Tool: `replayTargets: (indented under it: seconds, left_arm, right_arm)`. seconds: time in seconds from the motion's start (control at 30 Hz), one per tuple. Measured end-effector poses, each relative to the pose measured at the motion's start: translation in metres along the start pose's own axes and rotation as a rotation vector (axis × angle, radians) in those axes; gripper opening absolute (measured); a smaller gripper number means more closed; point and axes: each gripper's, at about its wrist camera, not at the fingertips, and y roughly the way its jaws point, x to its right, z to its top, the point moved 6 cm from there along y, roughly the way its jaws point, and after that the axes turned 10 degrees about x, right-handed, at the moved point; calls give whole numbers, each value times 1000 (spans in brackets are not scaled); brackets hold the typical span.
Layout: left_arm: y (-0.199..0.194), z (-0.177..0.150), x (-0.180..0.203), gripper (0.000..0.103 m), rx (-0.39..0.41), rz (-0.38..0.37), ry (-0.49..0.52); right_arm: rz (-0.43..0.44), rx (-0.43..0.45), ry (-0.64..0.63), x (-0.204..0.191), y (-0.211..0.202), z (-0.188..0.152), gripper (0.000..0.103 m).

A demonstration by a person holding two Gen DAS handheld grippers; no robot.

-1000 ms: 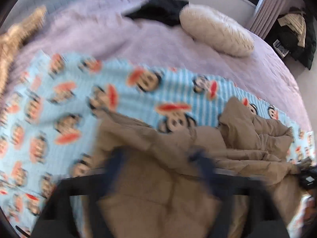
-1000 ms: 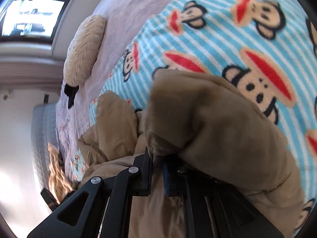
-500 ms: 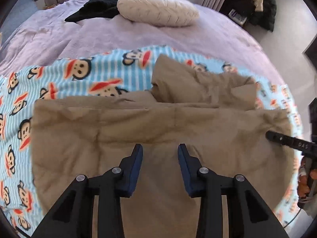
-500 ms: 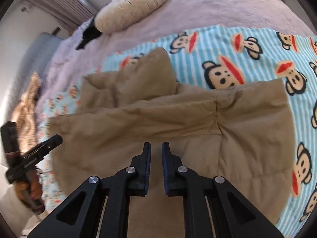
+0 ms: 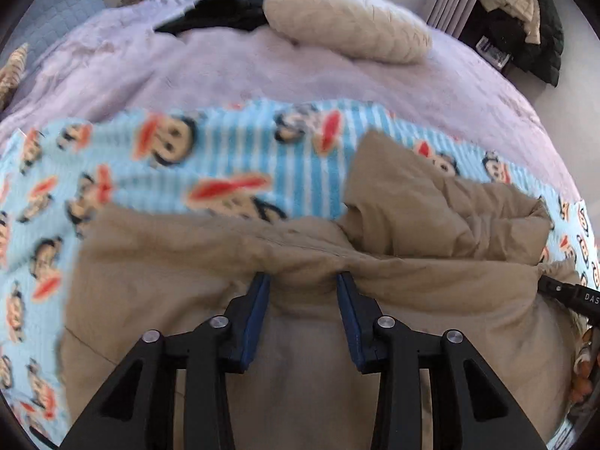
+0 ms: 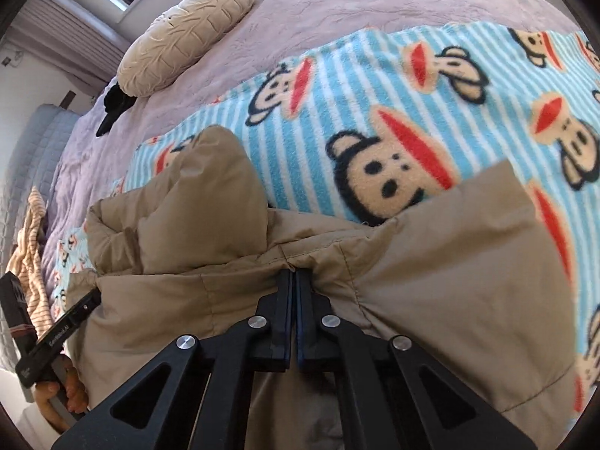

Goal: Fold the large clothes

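A tan padded jacket (image 5: 393,292) lies folded across the monkey-print blanket (image 5: 232,153) on the bed, its upper edge bunched into a ridge and a puffy part rising behind it. The left hand-held gripper (image 5: 303,281) stands narrow, its pads pressing a thick fold of this ridge. The right hand-held gripper (image 6: 293,281) has just been closing and pinches the seam there.

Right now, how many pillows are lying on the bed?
1. The cream pillow lies at the far end of the lilac bedspread, beside a black garment. Others may be out of view.
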Motion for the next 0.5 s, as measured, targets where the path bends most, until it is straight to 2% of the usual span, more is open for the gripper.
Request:
replayTargets:
  seconds: [0.07, 0.1, 0.17, 0.23, 0.33, 0.4, 0.5]
  left_arm:
    - [-23, 6, -18, 43, 59, 40, 42]
    - [-29, 6, -38, 45, 75, 86, 57]
    - [-24, 1, -66, 45, 58, 146, 47]
    - [-5, -10, -100, 45, 4, 183, -33]
    - [22, -19, -121, 45, -21, 183, -139]
    - [32, -20, -119, 45, -19, 191, -132]
    - [45, -20, -116, 45, -13, 197, -118]
  right_arm:
    - [-17, 21, -57, 3, -26, 1, 0]
    - [-25, 39, -85, 7, -38, 2, 2]
    - [-91, 66, -130, 26, -54, 0, 5]
    - [-138, 42, -104, 57, -49, -4, 4]
    - [-97, 18, 78, 91, -25, -5, 0]
    - [-86, 26, 128, 97, -12, -3, 0]
    - [-103, 41, 89, 94, 3, 1, 0]
